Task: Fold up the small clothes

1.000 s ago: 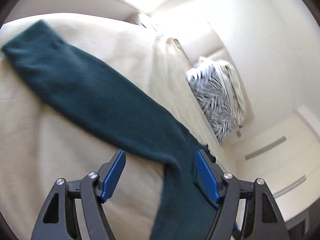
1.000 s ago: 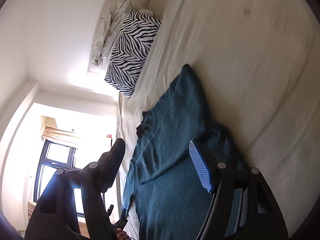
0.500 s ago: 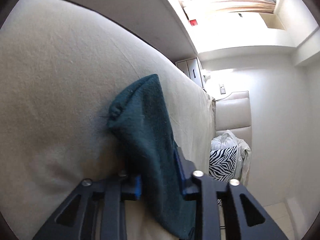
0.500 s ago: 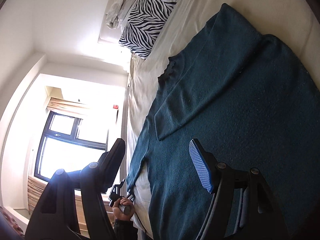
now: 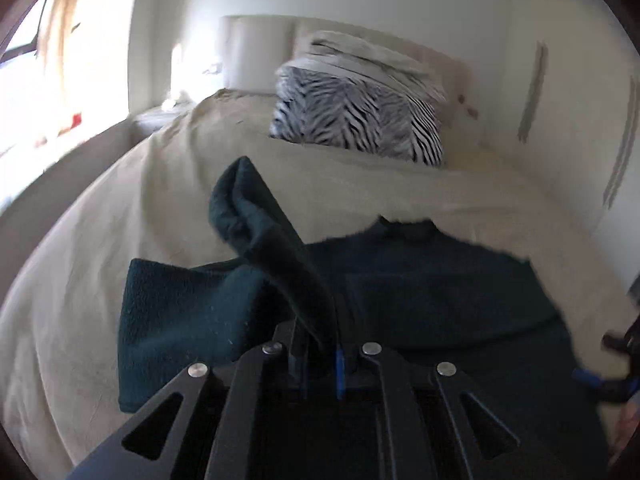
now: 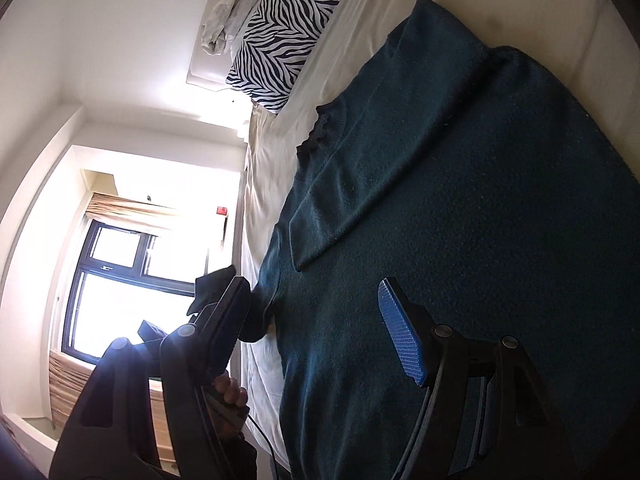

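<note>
A dark teal sweater (image 5: pixel 432 292) lies flat on a cream bed sheet (image 5: pixel 132 208). My left gripper (image 5: pixel 316 360) is shut on the sweater's left sleeve (image 5: pixel 260 224), which rises from the jaws with its cuff flopped forward over the bed. In the right wrist view the sweater (image 6: pixel 460 200) fills the frame, with its other sleeve (image 6: pixel 360 184) folded across the body. My right gripper (image 6: pixel 316 320) is open and empty, hovering just above the sweater's lower part.
A zebra-striped pillow (image 5: pixel 360 120) and a crumpled white cloth (image 5: pixel 360 60) lie at the headboard (image 5: pixel 248 52). A bright window (image 6: pixel 132 280) is beside the bed. The person's hand (image 6: pixel 232 396) holding the left gripper shows in the right wrist view.
My left gripper closed on the sleeve, lifted it off the sheet and swung it toward the sweater's body. My right gripper stayed open and drew closer over the sweater.
</note>
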A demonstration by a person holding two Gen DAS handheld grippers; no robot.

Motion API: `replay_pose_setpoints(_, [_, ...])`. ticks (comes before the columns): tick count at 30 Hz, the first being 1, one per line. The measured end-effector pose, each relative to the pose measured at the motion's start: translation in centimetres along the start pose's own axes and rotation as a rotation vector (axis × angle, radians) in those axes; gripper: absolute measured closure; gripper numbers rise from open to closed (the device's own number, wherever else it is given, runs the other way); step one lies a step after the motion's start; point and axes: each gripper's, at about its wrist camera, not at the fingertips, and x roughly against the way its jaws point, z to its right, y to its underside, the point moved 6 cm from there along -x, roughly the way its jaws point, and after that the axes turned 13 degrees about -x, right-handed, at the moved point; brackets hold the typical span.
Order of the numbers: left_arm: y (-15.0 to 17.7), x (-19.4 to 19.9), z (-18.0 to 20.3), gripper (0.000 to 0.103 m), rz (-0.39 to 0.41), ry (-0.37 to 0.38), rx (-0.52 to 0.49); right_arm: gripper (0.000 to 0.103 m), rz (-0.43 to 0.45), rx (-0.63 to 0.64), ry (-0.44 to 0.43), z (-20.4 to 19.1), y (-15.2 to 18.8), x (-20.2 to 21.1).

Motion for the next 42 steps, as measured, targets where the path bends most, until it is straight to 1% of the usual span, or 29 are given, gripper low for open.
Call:
replay_pose_setpoints(1, [-0.2,-1.3,3.8,0.093,-0.025,-0.023,-0.147,0.037,0.008,-0.011,0.004,0.4,-0.5,0.3])
replay_pose_setpoints(2, [0.1,-2.2,7.0,0.091,-0.050,-0.036,-0.259,0.037,0.017,-0.021,0.012,0.9,-0.9,0.7])
replay_pose_setpoints(3, [1.1,-2.8,9.0,0.091,-0.066,-0.040,-0.315,0.037,0.023,-0.026,0.028,1.4,-1.3,1.0])
replay_pose_setpoints(4, [1.7,-3.2,10.2,0.089,-0.080,-0.033,-0.335,0.037,0.024,-0.023,0.047,1.8,-1.6,1.2])
replay_pose_setpoints(5, [3.6,-2.7,10.3,0.087,-0.098,-0.025,-0.334,0.037,0.018,-0.016,0.071,2.2,-1.8,1.2])
replay_pose_setpoints(7, [6.6,-1.7,9.7,0.075,-0.131,0.002,-0.316,0.037,-0.009,-0.005,0.102,2.6,-1.9,0.3])
replay_pose_setpoints(9, [7.8,-1.3,9.1,0.047,-0.148,0.031,-0.291,0.037,-0.039,0.004,0.097,2.3,-1.9,-1.3])
replay_pose_setpoints(12, [8.5,0.3,7.9,0.034,-0.139,0.073,-0.215,0.037,-0.098,0.031,0.104,1.2,-1.4,-5.4])
replay_pose_setpoints(14, [9.1,1.9,7.0,0.032,-0.126,0.096,-0.139,0.037,-0.142,0.037,0.136,0.5,-0.8,-8.3])
replay_pose_setpoints(17, [10.3,3.5,5.5,0.032,-0.107,0.139,-0.038,0.037,-0.199,0.078,0.195,-0.6,-0.1,-12.9])
replay_pose_setpoints(19, [11.3,4.2,4.4,0.032,-0.103,0.145,0.030,0.037,-0.196,0.113,0.262,-0.9,0.2,-15.1])
replay_pose_setpoints(21, [12.2,4.6,3.3,0.032,-0.097,0.157,0.100,0.041,-0.185,0.179,0.307,-1.5,0.5,-16.4])
replay_pose_setpoints(22, [12.6,4.7,2.6,0.032,-0.097,0.159,0.137,0.045,-0.173,0.215,0.338,-1.8,0.6,-16.8])
replay_pose_setpoints(23, [13.0,5.0,2.1,0.032,-0.092,0.164,0.176,0.058,-0.173,0.249,0.366,-2.1,0.7,-17.2])
replay_pose_setpoints(24, [13.4,5.2,1.5,0.032,-0.084,0.170,0.210,0.075,-0.178,0.279,0.393,-2.3,1.0,-17.5])
replay_pose_setpoints(25, [13.6,5.4,1.0,0.032,-0.075,0.176,0.241,0.082,-0.178,0.308,0.409,-2.7,1.2,-17.6])
replay_pose_setpoints(26, [13.8,5.6,0.5,0.032,-0.066,0.180,0.270,0.092,-0.172,0.343,0.421,-3.1,1.5,-17.6])
replay_pose_setpoints(27, [14.1,5.9,0.1,0.032,-0.056,0.181,0.292,0.095,-0.156,0.395,0.441,-3.9,1.9,-17.2])
replay_pose_setpoints(31, [15.0,6.3,-1.0,0.032,-0.047,0.194,0.361,0.096,-0.080,0.588,0.462,-8.2,2.9,-15.4])
replay_pose_setpoints(33, [15.5,6.2,-1.2,0.032,-0.054,0.202,0.378,0.096,-0.037,0.676,0.483,-10.5,2.4,-15.4])
replay_pose_setpoints(34, [15.7,6.2,-1.2,0.032,-0.059,0.205,0.381,0.096,-0.026,0.695,0.494,-11.1,1.9,-15.2])
replay_pose_setpoints(37, [15.9,6.5,-1.1,0.032,-0.057,0.202,0.374,0.096,0.011,0.658,0.513,-11.4,-1.2,-14.0])
replay_pose_setpoints(42, [16.2,6.4,-1.1,0.032,-0.052,0.204,0.374,0.096,0.057,0.531,0.582,-8.7,-7.4,-12.4])
